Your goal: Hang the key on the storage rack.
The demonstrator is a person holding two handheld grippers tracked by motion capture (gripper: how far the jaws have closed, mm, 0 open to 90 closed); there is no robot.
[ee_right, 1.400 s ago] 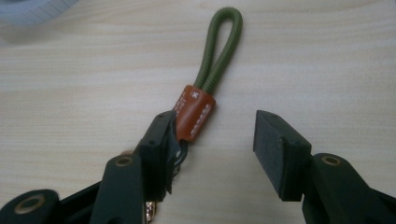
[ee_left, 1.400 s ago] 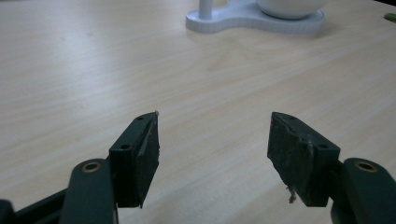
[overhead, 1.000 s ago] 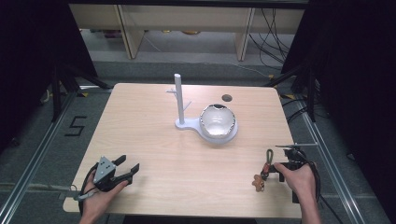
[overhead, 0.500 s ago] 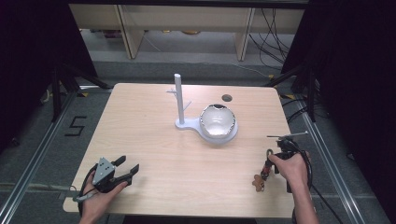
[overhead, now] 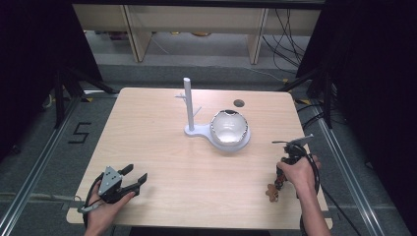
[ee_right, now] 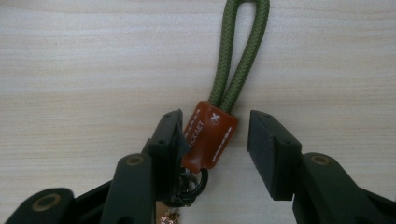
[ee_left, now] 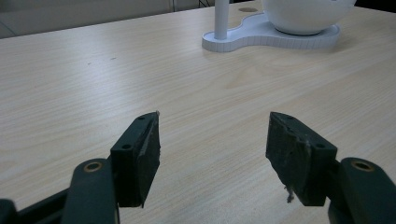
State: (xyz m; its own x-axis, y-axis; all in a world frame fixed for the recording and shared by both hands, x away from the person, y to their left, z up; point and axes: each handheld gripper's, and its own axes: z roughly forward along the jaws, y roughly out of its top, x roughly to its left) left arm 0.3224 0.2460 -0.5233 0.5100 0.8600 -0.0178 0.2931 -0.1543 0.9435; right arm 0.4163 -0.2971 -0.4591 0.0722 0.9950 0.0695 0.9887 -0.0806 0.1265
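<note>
Pre-grasp on keychain (ee_right: 208, 135) flat on counter (overhead: 162, 147) near R edge: R hand-held gripper (ee_right: 215, 140) spread astride its brown tab, needs closing; L hand-held gripper (ee_left: 212, 144) spread, empty, idle.

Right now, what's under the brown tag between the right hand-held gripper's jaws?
Bare wooden table lies under the brown tag and its green cord loop. A dark ring shows below the tag; the left jaw covers whatever else hangs there.

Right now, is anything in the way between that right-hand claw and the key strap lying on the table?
Nothing visible. The right gripper already straddles the strap's brown tab, jaws open either side, one touching it. The green cord loop lies on bare table.
</note>
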